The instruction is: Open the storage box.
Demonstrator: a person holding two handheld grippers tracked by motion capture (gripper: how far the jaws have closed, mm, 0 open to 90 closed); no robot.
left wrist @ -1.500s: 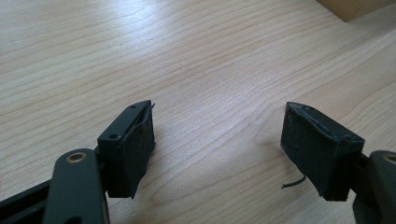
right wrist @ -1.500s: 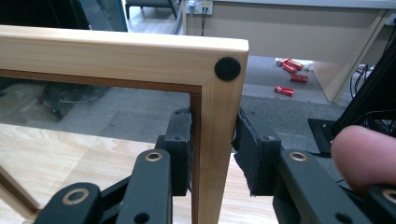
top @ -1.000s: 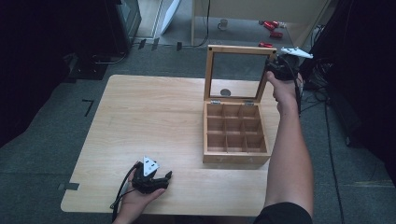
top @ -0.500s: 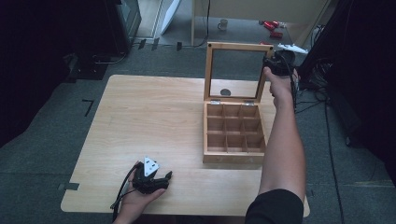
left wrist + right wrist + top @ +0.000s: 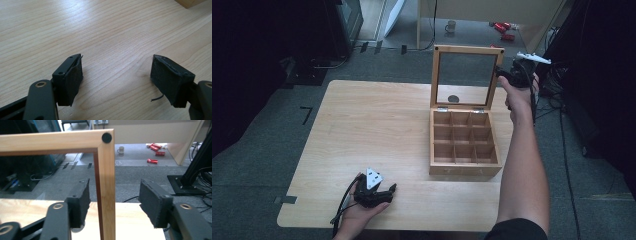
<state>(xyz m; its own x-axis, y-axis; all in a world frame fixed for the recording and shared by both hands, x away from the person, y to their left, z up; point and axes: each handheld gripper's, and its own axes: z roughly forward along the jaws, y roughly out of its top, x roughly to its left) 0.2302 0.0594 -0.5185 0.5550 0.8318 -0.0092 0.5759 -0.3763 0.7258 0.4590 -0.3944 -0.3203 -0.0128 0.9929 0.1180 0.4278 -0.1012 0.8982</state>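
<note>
A wooden box (image 5: 464, 145) with several compartments stands at the table's right, and its glass-paned lid (image 5: 464, 75) is raised upright. My right gripper (image 5: 507, 75) is at the lid's right edge; its jaws have just been opening. In the right gripper view the lid's right frame bar (image 5: 106, 185) stands between the pads (image 5: 81, 200), close to the left one and well apart from the right one. My left gripper (image 5: 379, 192) rests near the table's front edge, open, with bare wood (image 5: 115, 57) between its fingers.
The light wooden table (image 5: 372, 130) is bare left of the box. On the floor beyond lie a mug (image 5: 121, 150), red objects (image 5: 153, 160) and cables. A black stand base (image 5: 185, 185) sits at the far right.
The right gripper's jaws have opened off the lid's right frame bar, which they were shut on. The lid stays upright. The left hand has not moved.
</note>
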